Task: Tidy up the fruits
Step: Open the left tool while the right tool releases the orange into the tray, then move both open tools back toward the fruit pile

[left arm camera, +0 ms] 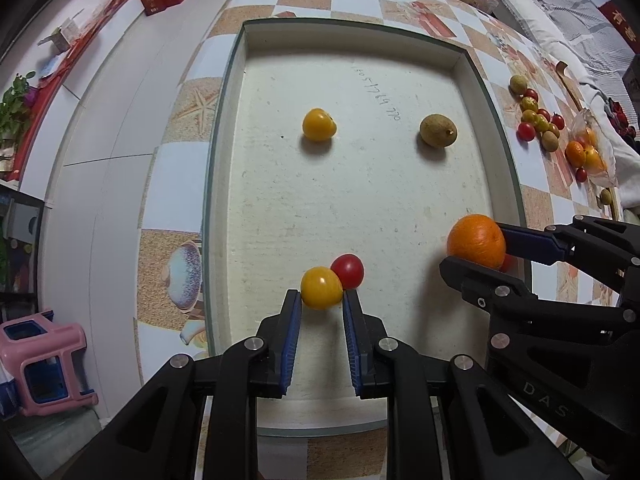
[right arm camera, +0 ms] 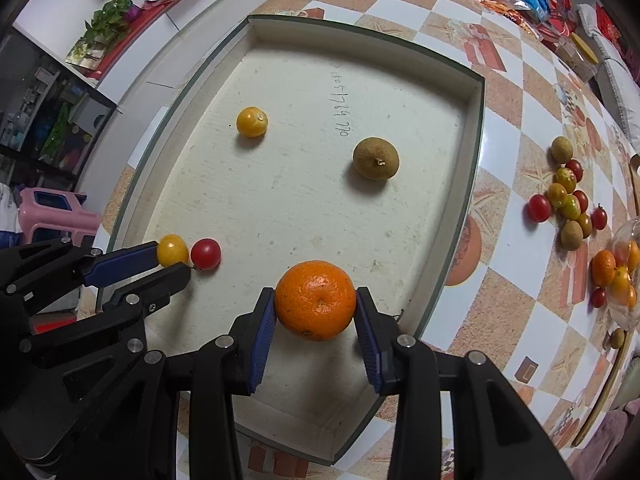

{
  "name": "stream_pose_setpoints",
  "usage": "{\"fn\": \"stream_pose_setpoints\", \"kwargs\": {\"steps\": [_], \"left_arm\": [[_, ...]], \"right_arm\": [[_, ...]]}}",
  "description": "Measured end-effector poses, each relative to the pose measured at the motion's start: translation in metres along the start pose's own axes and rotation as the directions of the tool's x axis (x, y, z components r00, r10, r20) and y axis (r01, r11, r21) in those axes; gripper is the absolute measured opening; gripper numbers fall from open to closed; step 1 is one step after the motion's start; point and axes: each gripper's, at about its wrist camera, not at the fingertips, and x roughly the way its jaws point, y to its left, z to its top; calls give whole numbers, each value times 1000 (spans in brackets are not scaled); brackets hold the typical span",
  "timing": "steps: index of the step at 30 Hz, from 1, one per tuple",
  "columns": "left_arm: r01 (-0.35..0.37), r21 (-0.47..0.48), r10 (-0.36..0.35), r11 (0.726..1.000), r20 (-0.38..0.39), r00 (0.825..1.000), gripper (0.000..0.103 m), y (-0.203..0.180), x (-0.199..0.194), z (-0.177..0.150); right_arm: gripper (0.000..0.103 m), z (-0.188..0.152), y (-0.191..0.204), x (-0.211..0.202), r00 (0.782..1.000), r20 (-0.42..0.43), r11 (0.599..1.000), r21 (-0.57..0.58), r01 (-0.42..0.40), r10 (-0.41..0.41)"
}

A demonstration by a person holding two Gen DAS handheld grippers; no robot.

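I hold my left hand-held gripper narrow around a small round yellow cherry tomato, pinched between the blue pads just ahead of me, low over the near part of the shallow white rectangular tray. A small red cherry tomato sits touching it, just beyond and to the right of my left fingertips. My right hand-held gripper is spread wider and clamps a round orange mandarin between its pads, above the tray's near right part.

Farther ahead in the tray lie another yellow cherry tomato and a brown rough-skinned round fruit, well apart. Off to my right on the checkered desk waits a loose pile of mixed small fruits.

I judge this the placing step: both fruits are over the tray, seemingly not yet released. Next I need to set each down gently, open the pads without nudging the red tomato, then reach for the pile.
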Motion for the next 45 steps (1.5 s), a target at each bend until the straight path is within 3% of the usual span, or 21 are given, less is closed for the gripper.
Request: {"fn": "stream_pose_setpoints", "kwargs": {"steps": [3, 9, 11, 12, 13, 24, 36, 45], "left_arm": [[-1, 5, 1, 1000, -10, 1000, 23, -2, 4, 1], [-15, -2, 15, 1000, -16, 1000, 23, -4, 5, 2], [-15, -1, 15, 1000, -11, 1000, 41, -6, 3, 1], [-20, -3, 20, 1000, 1, 1000, 65, -6, 2, 0], [-29, -9, 29, 1000, 21, 999, 70, -7, -2, -2], [-27, -4, 28, 1000, 34, 999, 70, -24, -14, -15], [-31, 19, 30, 999, 36, 999, 70, -60, -30, -41], [23, 151, -35, 988, 75, 997, 70, -138, -51, -33]], "right_arm": [[57, 0, -1, -2, 1000, 11, 1000, 8, 8, -8], [57, -5, -8, -14, 999, 45, 999, 33, -4, 2], [57, -8, -13, -23, 998, 66, 998, 58, -17, 13], [57, -10, -16, -27, 997, 75, 997, 69, -22, 17], [57, -14, -18, -32, 996, 85, 997, 78, -24, 17], [58, -56, -32, -66, 989, 142, 996, 80, -42, 31], [59, -106, -57, -76, 990, 136, 995, 89, -52, 40], [59, -143, -125, -82, 988, 154, 968, 247, -34, -4]]}}
